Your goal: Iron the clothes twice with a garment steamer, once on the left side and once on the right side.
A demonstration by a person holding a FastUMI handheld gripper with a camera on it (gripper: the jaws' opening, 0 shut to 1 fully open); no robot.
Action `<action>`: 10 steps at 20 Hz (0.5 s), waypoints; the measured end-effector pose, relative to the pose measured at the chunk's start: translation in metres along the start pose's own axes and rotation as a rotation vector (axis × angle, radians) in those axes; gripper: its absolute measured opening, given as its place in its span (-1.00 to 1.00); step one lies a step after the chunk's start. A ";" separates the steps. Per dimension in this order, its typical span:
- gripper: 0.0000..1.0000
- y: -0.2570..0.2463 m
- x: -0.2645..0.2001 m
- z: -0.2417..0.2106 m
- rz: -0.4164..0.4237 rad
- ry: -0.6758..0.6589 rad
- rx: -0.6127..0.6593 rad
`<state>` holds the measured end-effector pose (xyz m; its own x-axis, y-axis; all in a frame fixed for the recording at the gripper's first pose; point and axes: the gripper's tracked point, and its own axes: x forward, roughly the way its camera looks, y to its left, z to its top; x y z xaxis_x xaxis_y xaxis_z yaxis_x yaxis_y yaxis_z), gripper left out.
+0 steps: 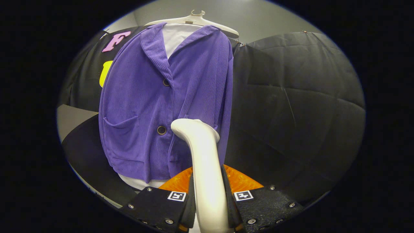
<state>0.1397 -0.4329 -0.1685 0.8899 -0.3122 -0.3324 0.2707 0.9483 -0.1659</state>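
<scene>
Purple corduroy jacket (152,106) on hanger (194,20); gripper (209,197) clamped on white steamer handle (203,168), head near right front's lower part. Probably mid-pass; finished sides unclear.

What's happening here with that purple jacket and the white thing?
A hand-held gripper is shut on the handle of a white garment steamer, both fingers pressing its sides. The steamer's head points at a purple jacket on a hanger, near the lower front by the bottom button.
</scene>
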 end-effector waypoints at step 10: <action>-0.22 0.008 -0.007 -0.042 0.029 0.024 0.000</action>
<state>0.1204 -0.4255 -0.2065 0.8884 -0.2861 -0.3590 0.2452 0.9569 -0.1556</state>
